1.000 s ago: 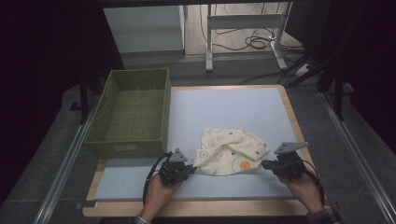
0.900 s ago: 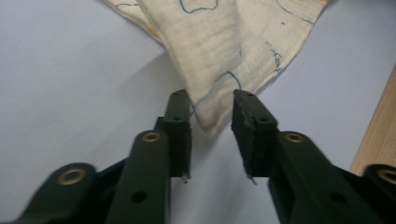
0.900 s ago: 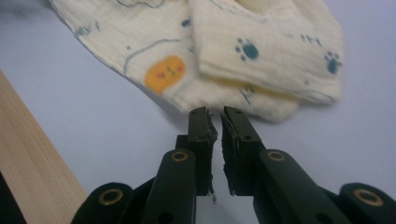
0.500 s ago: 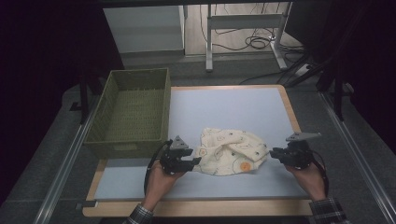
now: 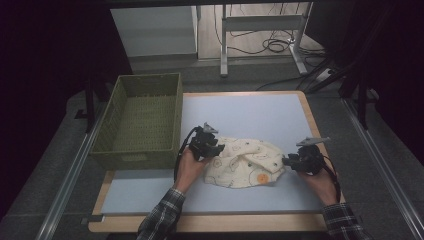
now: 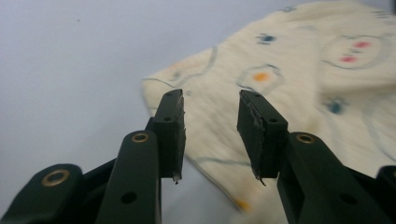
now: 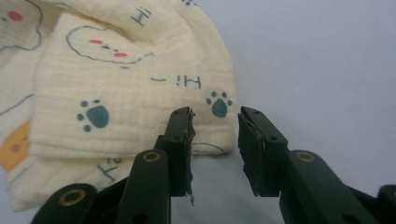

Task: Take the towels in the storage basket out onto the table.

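Cloth (image 5: 245,162) lies freed, both tongs (image 5: 216,148) (image 5: 286,161) having just opened, the left shifted up its edge.

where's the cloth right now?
High view: the cream printed cloth lies crumpled on the blue mat, near its front edge, between the left gripper and right gripper, right of the green basket.
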Available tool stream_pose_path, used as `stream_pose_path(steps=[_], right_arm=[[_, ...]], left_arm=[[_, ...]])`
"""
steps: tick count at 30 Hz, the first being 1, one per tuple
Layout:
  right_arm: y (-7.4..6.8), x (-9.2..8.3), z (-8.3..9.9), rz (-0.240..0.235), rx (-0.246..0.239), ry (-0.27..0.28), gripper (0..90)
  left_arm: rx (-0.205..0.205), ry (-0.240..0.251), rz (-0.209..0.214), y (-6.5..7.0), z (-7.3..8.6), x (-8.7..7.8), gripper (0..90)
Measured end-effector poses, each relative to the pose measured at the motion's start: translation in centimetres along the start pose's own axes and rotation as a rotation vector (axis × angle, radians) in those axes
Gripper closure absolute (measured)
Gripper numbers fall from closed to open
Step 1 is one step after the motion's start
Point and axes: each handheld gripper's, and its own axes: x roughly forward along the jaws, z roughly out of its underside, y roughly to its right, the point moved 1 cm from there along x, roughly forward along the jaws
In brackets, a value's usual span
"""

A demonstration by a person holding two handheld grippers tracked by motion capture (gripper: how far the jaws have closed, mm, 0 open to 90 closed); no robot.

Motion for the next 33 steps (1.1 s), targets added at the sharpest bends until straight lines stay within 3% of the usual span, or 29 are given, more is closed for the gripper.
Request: stream_pose_path(steps=[4,7,8,10,13,14,15,17,23,29,33], right_arm=[[0.1,0.6,0.3,0.013,-0.001,-0.024,65.8],[0.1,0.6,0.5,0.018,0.004,-0.021,77.9],[0.2,0.6,0.6,0.017,0.006,-0.021,82.1],[0.2,0.6,0.6,0.010,0.009,-0.024,86.1],[0.2,0.3,0.5,0.004,0.011,-0.019,86.9],[0.2,0.1,0.3,0.002,0.013,-0.011,87.1],[0.2,-0.1,0.2,0.002,0.015,-0.007,87.2],[0.4,-0.6,-0.3,0.007,0.011,0.013,87.4],[1.1,-1.7,-2.0,0.017,0.010,0.049,87.6],[2.2,-1.6,-4.1,0.030,0.015,0.070,87.6],[3.2,-1.3,-6.7,0.049,0.027,0.080,87.6]], left_arm=[[-0.017,-0.036,-0.035,-1.0,-0.2,2.0,61.2],[-0.016,-0.068,-0.049,-1.4,0.2,3.3,60.3],[-0.022,-0.056,-0.048,-1.4,0.5,3.5,60.4],[-0.030,-0.041,-0.043,-1.5,0.6,3.5,64.0],[-0.005,-0.043,-0.009,-1.3,0.6,3.5,78.2],[0.000,-0.046,-0.003,-1.2,0.6,3.5,85.5],[0.013,-0.048,-0.012,-1.1,0.5,3.5,86.9],[0.025,-0.031,-0.022,-1.0,0.3,3.3,88.1],[0.003,0.027,-0.040,-1.8,-0.8,2.1,88.5],[-0.007,0.059,-0.107,-2.8,-2.2,1.1,88.4],[-0.013,0.070,-0.146,-3.3,-3.1,0.8,87.8]])
